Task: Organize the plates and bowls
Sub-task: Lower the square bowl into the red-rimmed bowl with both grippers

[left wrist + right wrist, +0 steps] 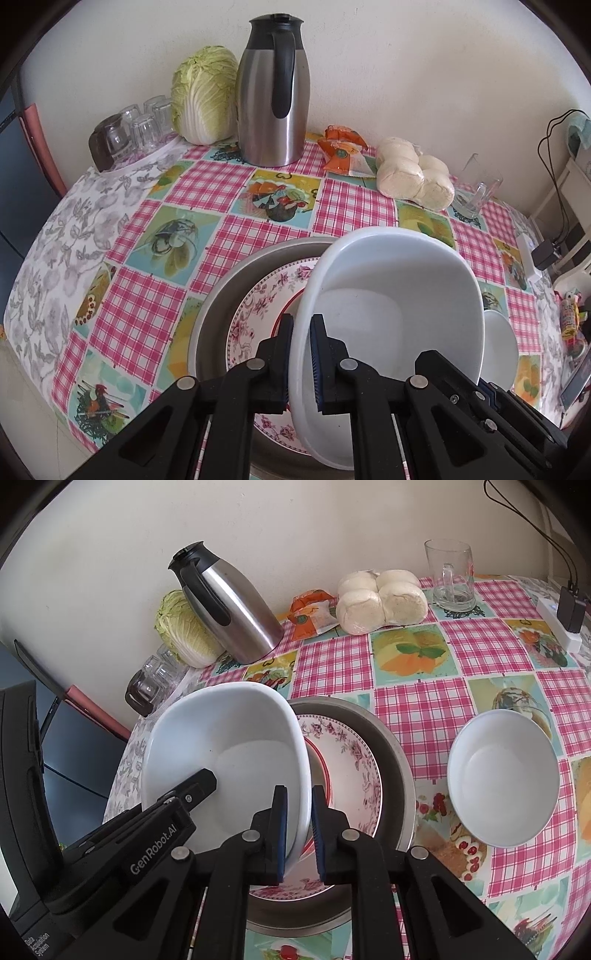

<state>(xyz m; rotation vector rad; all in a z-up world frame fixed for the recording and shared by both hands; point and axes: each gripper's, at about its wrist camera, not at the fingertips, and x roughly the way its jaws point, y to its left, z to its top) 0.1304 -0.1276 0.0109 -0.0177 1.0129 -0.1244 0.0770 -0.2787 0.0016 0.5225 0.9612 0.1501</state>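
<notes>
Left wrist view: my left gripper (302, 356) pinches the white bowl (391, 295) rim, lower centre, above the floral plate (258, 306) in the metal pan (218, 295).

Right wrist view: my right gripper (299, 829) pinches the opposite rim; the small bowl (502, 779) sits on the worktop (417, 672), right.

A table (207, 184) under a pink-checked, picture-panelled cloth stands against a plain cream wall (406, 74) in soft even light, with a dark cabinet (14, 177) beyond the table's left edge and black cables (554, 147) hanging at its right.
</notes>
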